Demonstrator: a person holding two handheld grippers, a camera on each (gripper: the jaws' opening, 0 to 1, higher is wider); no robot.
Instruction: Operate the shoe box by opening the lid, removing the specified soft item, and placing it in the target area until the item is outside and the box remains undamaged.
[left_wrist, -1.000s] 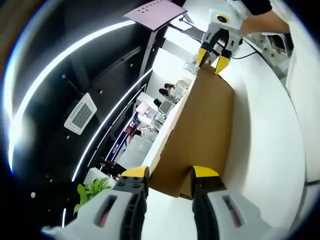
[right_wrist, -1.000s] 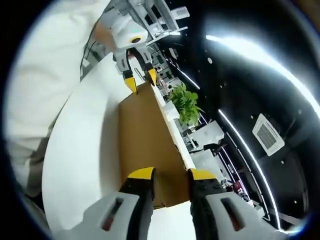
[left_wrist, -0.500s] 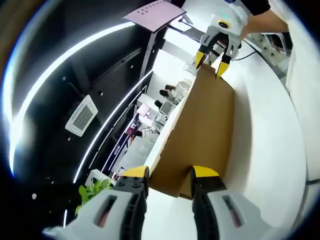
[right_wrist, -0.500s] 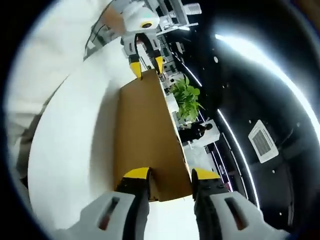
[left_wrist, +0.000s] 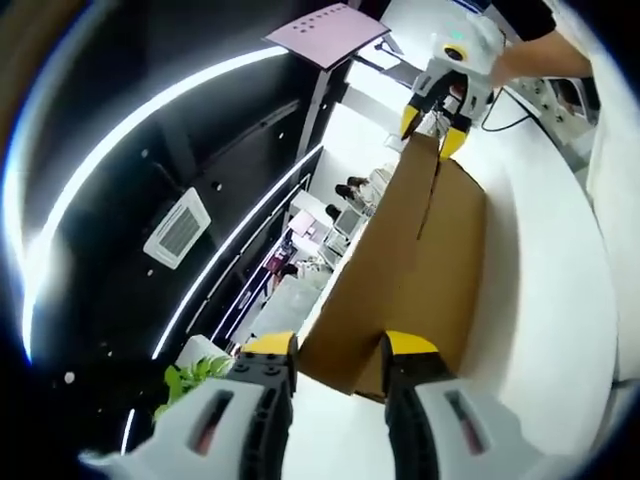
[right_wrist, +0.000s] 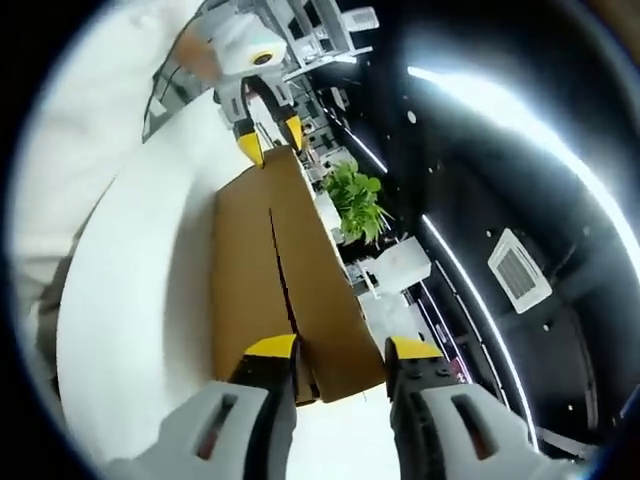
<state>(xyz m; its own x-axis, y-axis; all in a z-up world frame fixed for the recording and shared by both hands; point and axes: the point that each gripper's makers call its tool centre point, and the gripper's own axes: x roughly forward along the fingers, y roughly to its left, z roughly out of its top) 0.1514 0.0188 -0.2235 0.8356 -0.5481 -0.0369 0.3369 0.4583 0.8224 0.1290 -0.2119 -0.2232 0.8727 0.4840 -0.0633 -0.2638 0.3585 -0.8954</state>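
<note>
A brown cardboard shoe box (left_wrist: 462, 250) lies on a white table (left_wrist: 550, 300), seen end on. My left gripper (left_wrist: 340, 350) is shut on the near end of its lid (left_wrist: 385, 270). My right gripper (left_wrist: 430, 130) holds the far end of the lid between its yellow tips. A dark slit separates the lid from the box body near that far end. In the right gripper view the lid (right_wrist: 320, 290) stands off the box (right_wrist: 240, 280) along a long dark slit. There my right gripper (right_wrist: 340, 350) clamps the near end and my left gripper (right_wrist: 268, 140) the far end. What is inside the box is hidden.
The white table (right_wrist: 130, 300) curves around the box on one side. A green plant (right_wrist: 352, 200) stands beyond the table's far edge, and a black cable (left_wrist: 505, 110) lies near the person's hand (left_wrist: 540, 60). Desks and people are far behind.
A dark slit has opened between the lid and the box body, as the lid lifts off while both grippers keep hold of its ends. Both views have tilted slightly.
</note>
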